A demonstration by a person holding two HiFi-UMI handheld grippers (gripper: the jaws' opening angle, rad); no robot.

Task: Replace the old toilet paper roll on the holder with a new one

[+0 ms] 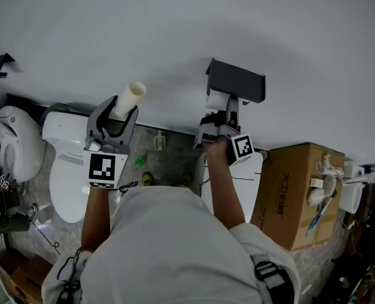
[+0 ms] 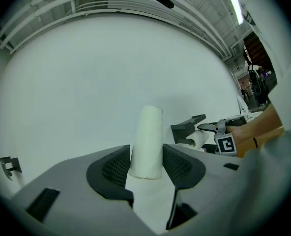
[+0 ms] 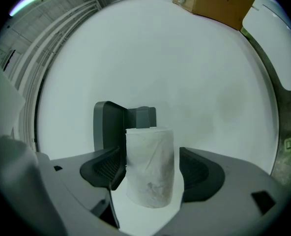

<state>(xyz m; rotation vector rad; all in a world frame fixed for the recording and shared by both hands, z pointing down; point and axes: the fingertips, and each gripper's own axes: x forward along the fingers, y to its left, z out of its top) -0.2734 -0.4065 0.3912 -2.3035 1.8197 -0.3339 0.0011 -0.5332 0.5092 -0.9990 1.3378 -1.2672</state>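
1. Two sets of jaws were in play, and the right gripper was the nearer to the job. The new white toilet paper roll stood directly between its jaws at the centre of the right gripper view.
2. Those jaws were spread wide and released. The jaw at frame right stood clear of the paper with a visible gap. The jaw at frame left lay just beside the roll, and whether it touched could not be told.
3. The roll's long axis ran up and down that frame, parallel to the jaw faces. The dark grey plastic holder rose just behind it at upper left. The roll looked seated on the holder, though the part carrying it was hidden.
4. In the head view, the holder hung on the white wall right of centre. The roll was tucked under its cover, and the right gripper sat just below it in the frame.
5. The left gripper, left of centre in the head view and well apart from the holder, was clenched on the bare off-white cardboard tube. The tube jutted past the jaws toward the upper right.
6. Judged from this, the coming move called for drawing the right gripper straight back from the wall. It would have to travel along the jaw faces so the frame-left jaw would not drag the paper off. The old tube was not yet set aside.
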